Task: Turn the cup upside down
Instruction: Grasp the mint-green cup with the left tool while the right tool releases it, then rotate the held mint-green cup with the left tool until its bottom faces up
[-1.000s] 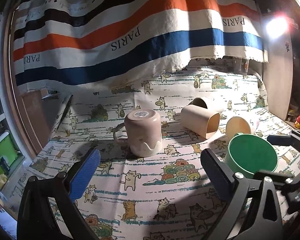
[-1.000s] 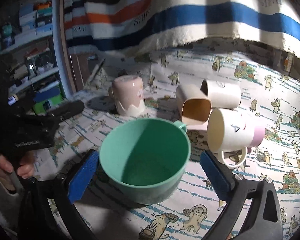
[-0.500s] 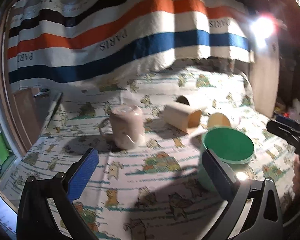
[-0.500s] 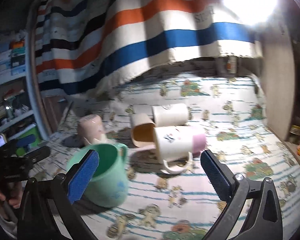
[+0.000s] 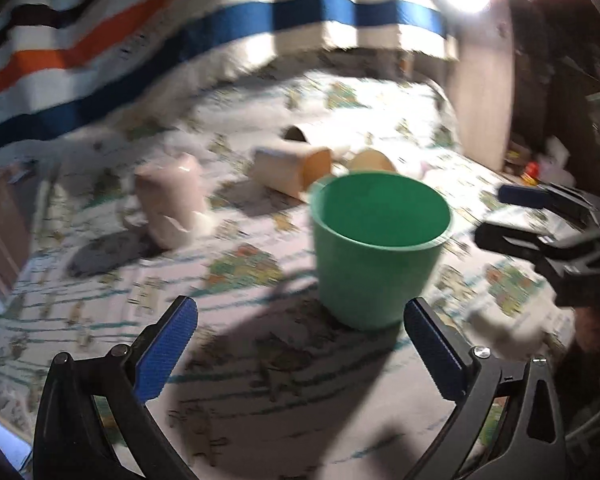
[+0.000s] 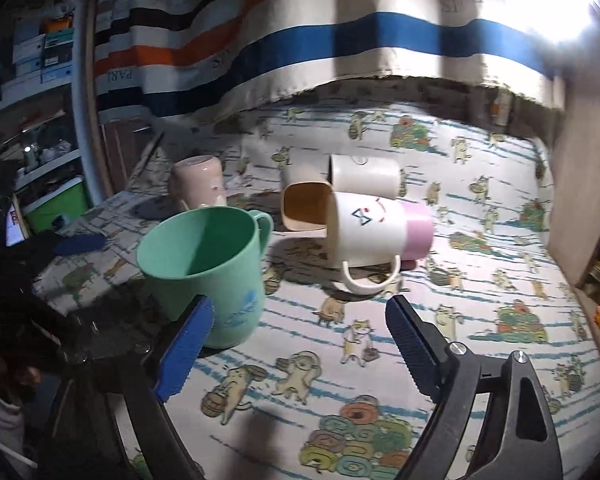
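A green cup stands upright, mouth up, on the cat-print cloth; it also shows in the right wrist view with its handle pointing away. My left gripper is open and empty, just short of the cup, which sits toward its right finger. My right gripper is open and empty; the cup stands by its left finger. A pink cup stands upside down at the left. The left wrist view is blurred.
A tan square cup, a cream cup and a white-and-pink mug lie on their sides behind the green cup. A striped cloth hangs at the back. A wooden panel borders the right side.
The green cup stands on the cloth, out of the right gripper's span. The left gripper has moved closer to it. The right gripper has swung right and pulled back.
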